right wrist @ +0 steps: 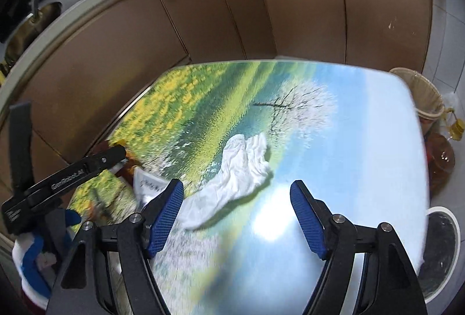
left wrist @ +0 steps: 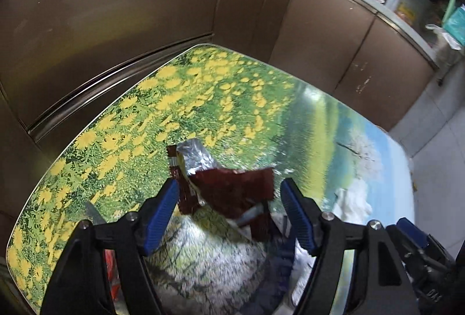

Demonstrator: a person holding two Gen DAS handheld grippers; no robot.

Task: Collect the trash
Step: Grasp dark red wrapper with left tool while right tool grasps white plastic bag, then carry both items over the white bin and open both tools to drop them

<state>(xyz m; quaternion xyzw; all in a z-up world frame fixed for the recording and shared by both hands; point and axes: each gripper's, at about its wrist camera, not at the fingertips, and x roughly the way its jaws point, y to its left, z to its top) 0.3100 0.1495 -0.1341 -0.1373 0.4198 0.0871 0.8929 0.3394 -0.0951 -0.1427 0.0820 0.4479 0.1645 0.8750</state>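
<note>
Kitchen cabinets back a table (right wrist: 363,123) printed with a flower meadow. Left gripper (left wrist: 229,213) gapes around a dark-red foil wrapper (left wrist: 232,193), unclamped. Right gripper (right wrist: 237,213) stands apart near a crumpled white tissue (right wrist: 241,169). Either light piece could skid away on the glossy top.

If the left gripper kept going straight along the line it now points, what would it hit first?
Most likely the dark red snack wrapper, which lies between the open left gripper's fingers and just ahead. The printed tabletop is under it. Depth is hard to judge in this blurred fisheye view.
</note>
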